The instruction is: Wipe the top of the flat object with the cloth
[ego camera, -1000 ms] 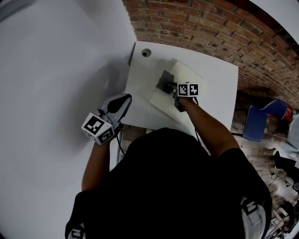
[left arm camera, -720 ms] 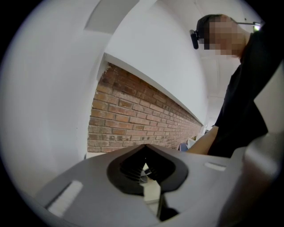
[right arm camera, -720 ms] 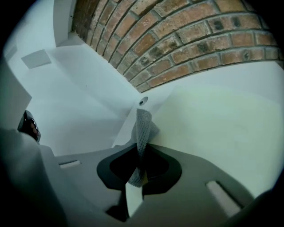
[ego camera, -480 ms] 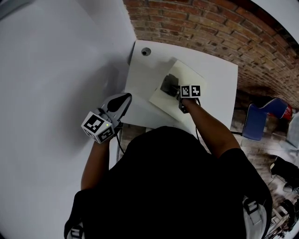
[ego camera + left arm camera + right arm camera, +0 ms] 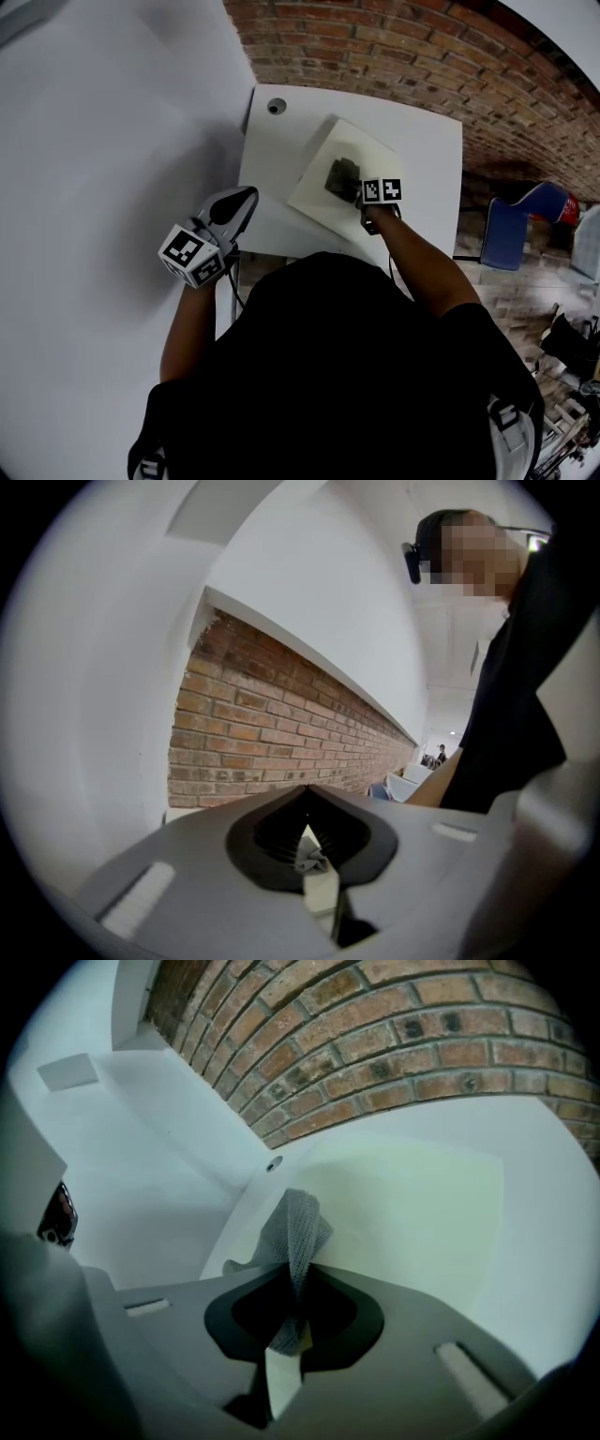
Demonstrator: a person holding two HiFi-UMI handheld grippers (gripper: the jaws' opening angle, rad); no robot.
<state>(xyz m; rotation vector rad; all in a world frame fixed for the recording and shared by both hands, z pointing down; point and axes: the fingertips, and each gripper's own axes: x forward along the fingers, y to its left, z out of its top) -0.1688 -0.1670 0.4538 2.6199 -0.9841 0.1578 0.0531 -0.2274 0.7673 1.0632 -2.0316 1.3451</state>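
Note:
A pale flat board (image 5: 314, 192) lies askew on the white table (image 5: 422, 159). On its top sits a grey mesh cloth (image 5: 341, 176), and my right gripper (image 5: 361, 192) is shut on it from the near right side. In the right gripper view the cloth (image 5: 292, 1227) stands up bunched out of the closed jaws of the right gripper (image 5: 295, 1283), with the board (image 5: 412, 1204) spreading beyond. My left gripper (image 5: 244, 199) hangs off the table's near left corner, jaws together, touching nothing. The left gripper (image 5: 309, 844) faces the brick wall in its own view.
A small round hole (image 5: 275, 107) marks the table's far left corner. A brick wall (image 5: 394, 47) runs behind the table and a white wall (image 5: 94, 141) stands to the left. A blue chair (image 5: 511, 234) is off to the right. My dark torso hides the table's near edge.
My right gripper has dragged the cloth rightward and a little nearer across the board. The head view has shifted slightly. The left gripper has stayed put.

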